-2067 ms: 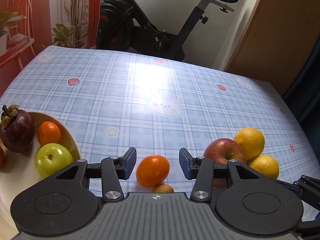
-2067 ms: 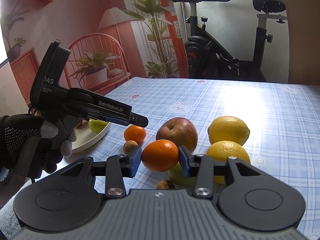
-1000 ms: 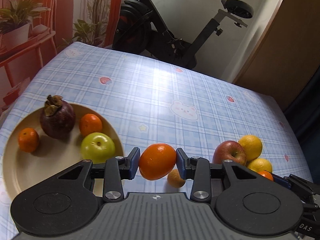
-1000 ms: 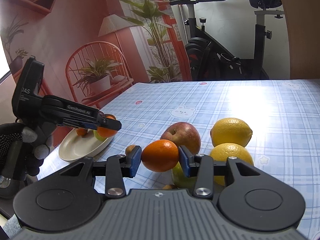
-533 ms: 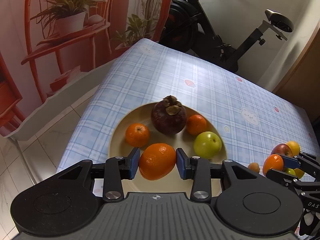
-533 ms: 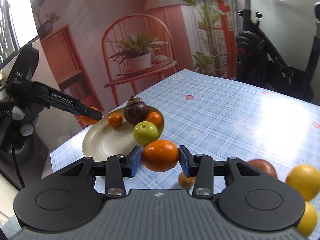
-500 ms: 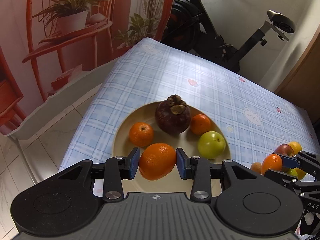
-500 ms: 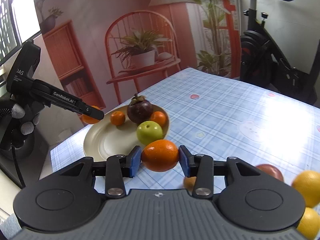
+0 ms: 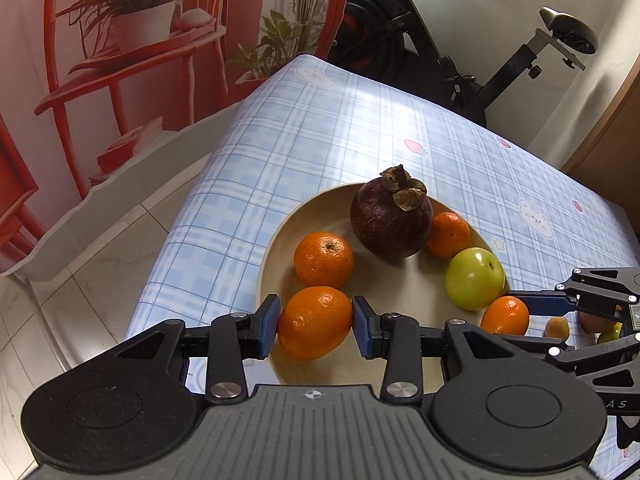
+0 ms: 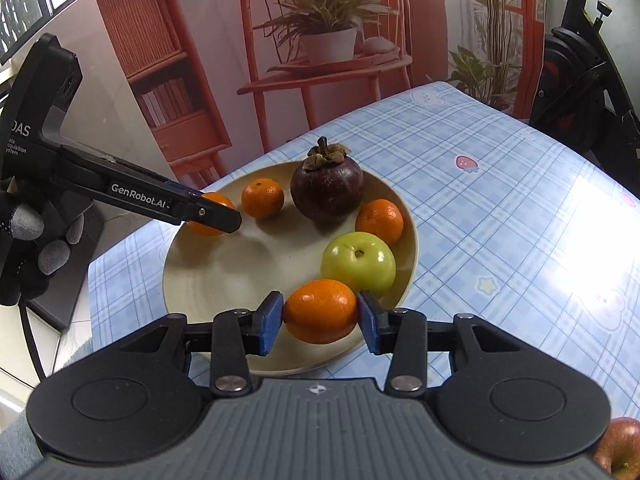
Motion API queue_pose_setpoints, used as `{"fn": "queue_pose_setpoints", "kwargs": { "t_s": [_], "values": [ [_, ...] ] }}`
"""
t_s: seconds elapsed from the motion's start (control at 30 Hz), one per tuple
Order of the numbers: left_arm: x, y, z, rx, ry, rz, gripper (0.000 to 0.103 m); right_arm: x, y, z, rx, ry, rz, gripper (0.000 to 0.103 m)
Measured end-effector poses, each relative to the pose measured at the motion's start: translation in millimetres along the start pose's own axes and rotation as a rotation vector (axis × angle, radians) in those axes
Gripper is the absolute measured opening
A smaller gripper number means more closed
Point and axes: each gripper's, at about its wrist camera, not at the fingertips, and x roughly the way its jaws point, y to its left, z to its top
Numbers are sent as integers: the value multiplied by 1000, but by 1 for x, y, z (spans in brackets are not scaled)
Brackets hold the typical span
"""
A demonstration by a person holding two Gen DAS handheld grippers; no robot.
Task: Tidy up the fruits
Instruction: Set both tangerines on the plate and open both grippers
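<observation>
Two oranges are gripped above the cream plate (image 10: 188, 264). At the plate's left rim, the left gripper (image 9: 315, 322) clamps the left orange (image 9: 315, 322) between its blue pads, reaching in level from the left. Nearer the green apple (image 10: 358, 261), the right gripper (image 10: 320, 317) squeezes the right orange (image 10: 320, 316) over the plate's near rim.

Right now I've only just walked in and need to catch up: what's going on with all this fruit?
A person is sorting fruit onto a cream plate, with a handheld gripper in each hand. The left gripper and the right gripper each clamp an orange over the plate's near side. Already on the plate are a mangosteen, two small oranges and a green apple. A red apple waits on the checked tablecloth.
</observation>
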Motion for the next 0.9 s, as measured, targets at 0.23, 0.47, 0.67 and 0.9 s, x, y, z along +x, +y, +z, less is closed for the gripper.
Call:
{"fn": "queue_pose_setpoints", "kwargs": {
  "t_s": [0.23, 0.47, 0.67, 0.9],
  "values": [
    [10, -4, 5, 28, -23, 4, 41, 7, 0, -3, -13, 10, -12, 43],
    [15, -8, 8, 43, -48, 10, 41, 10, 4, -4, -48, -2, -39, 44],
    [16, -12, 6, 74, -59, 16, 42, 11, 8, -6, -78, -9, -56, 43],
    [3, -7, 7, 40, -91, -1, 50, 5, 12, -6, -98, -24, -82, 50]
  ]
}}
